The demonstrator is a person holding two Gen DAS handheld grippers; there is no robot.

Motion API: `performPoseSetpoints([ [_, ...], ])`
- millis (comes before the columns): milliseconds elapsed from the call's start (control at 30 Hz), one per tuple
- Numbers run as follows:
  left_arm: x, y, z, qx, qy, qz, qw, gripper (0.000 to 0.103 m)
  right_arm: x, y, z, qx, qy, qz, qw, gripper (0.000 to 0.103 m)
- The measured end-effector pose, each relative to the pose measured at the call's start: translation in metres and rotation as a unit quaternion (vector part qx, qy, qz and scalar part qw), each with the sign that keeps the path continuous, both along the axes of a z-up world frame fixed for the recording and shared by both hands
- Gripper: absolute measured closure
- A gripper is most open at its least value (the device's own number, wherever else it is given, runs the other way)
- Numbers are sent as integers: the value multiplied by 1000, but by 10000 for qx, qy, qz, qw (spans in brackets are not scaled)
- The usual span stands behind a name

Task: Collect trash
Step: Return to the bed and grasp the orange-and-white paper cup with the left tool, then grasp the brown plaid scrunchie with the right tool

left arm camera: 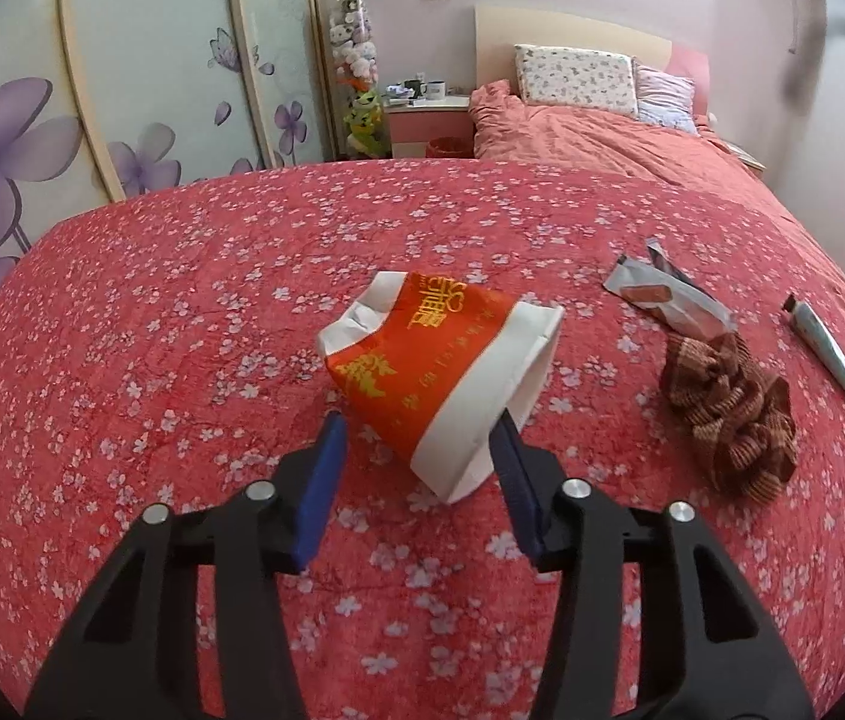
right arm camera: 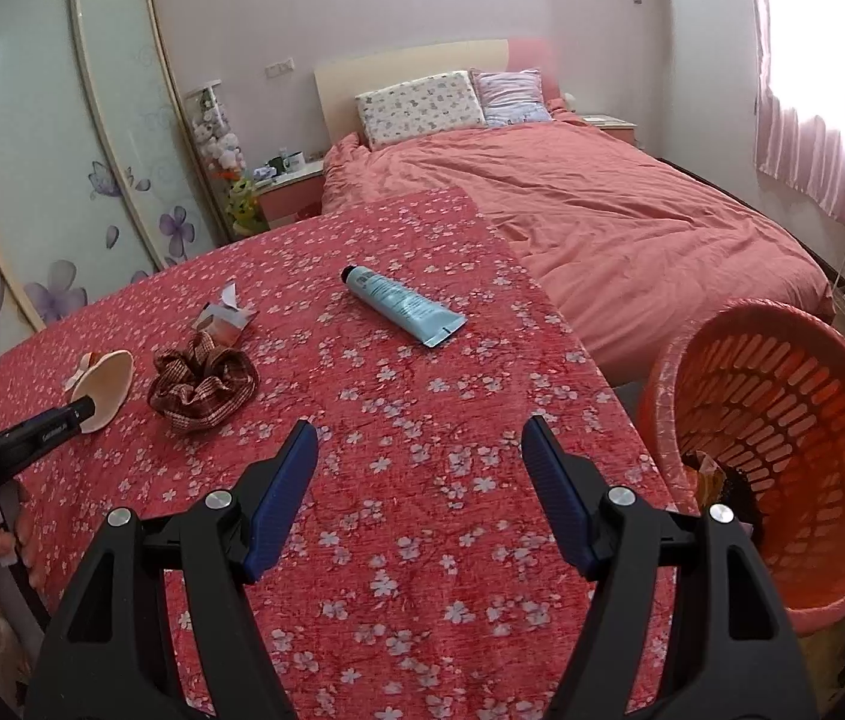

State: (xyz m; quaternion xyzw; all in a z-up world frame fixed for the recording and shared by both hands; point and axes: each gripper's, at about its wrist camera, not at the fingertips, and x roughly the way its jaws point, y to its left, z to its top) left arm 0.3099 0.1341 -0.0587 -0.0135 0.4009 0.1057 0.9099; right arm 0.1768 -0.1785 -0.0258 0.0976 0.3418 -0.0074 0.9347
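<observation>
A crushed red-and-white paper cup (left arm camera: 434,360) lies on its side on the red floral tablecloth (left arm camera: 182,330). My left gripper (left arm camera: 419,429) is open, with its blue fingers on either side of the cup's rim end. The cup also shows in the right wrist view (right arm camera: 103,384), with the left gripper's fingertip at its rim. A torn silver snack wrapper (left arm camera: 671,300) lies further right; it shows in the right wrist view (right arm camera: 224,318) too. My right gripper (right arm camera: 419,438) is open and empty above the cloth. An orange slatted bin (right arm camera: 782,450) stands at the table's right edge.
A brown checked scrunchie (left arm camera: 728,414) (right arm camera: 203,384) and a light-blue tube (left arm camera: 824,339) (right arm camera: 401,305) lie on the cloth. Dark trash lies in the bin's bottom (right arm camera: 728,492). A bed with a pink duvet (right arm camera: 632,222) stands behind the table, a wardrobe (left arm camera: 122,90) at left.
</observation>
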Motion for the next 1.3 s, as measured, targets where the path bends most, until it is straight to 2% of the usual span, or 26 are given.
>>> performPoseSetpoints([
  [167,13,8,-3,-129,91,89,9998,68,2,0,-3,39,57,-23,10000,33],
  [333,15,14,-6,-184,107,141,9997,72,4,2,-5,50,79,40,9999,33],
  [533,16,23,-4,-173,50,148,9997,91,6,8,-6,46,101,105,9999,33],
  [767,14,32,-3,-84,-34,136,9999,92,10,19,-5,9,105,240,9997,33],
  [900,14,36,-4,-187,-49,161,9997,90,14,30,-3,-28,94,355,9993,33],
  [967,14,40,-4,-212,-72,145,9996,93,17,37,-2,-38,93,423,9991,33],
  [1100,3,51,7,36,-271,131,9995,96,25,54,-2,-39,95,627,9980,33],
  [1200,-3,61,8,176,-255,191,9993,96,31,67,-3,-29,125,771,9969,33],
  [1300,-7,73,2,127,-193,231,9995,96,38,82,-4,-7,157,951,9953,35],
])
